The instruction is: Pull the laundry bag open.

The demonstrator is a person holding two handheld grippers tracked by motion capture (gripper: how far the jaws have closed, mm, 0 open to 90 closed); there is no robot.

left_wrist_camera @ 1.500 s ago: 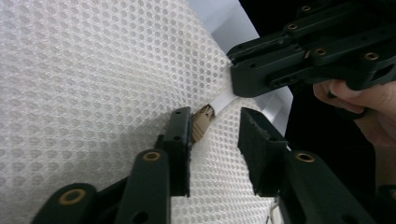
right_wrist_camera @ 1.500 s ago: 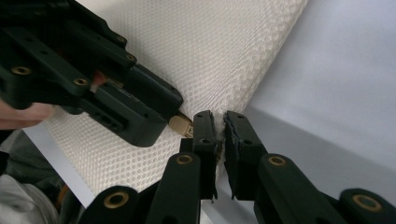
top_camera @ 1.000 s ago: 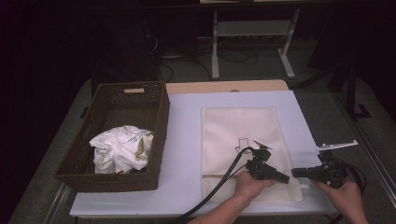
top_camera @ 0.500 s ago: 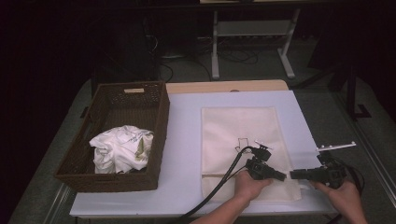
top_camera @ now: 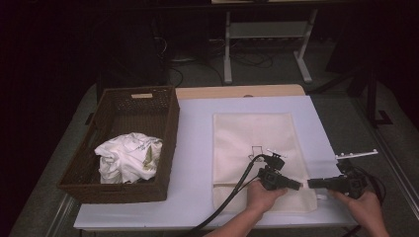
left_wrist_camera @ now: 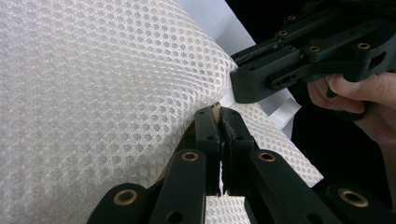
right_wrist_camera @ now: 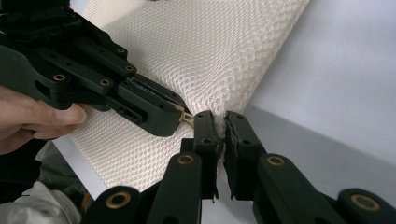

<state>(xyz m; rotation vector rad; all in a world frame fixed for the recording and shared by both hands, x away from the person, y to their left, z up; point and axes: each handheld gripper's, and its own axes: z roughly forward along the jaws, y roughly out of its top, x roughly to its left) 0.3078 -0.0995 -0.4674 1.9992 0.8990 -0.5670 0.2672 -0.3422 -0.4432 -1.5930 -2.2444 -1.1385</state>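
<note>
Little has shifted since the earlier frames; both hands hold their place. Left gripper has just clamped the zipper pull at the mesh laundry bag's near right corner. Right gripper pinches the bag's corner. Unzipping seems unstarted; crumpled clothing waits in the basket.
</note>
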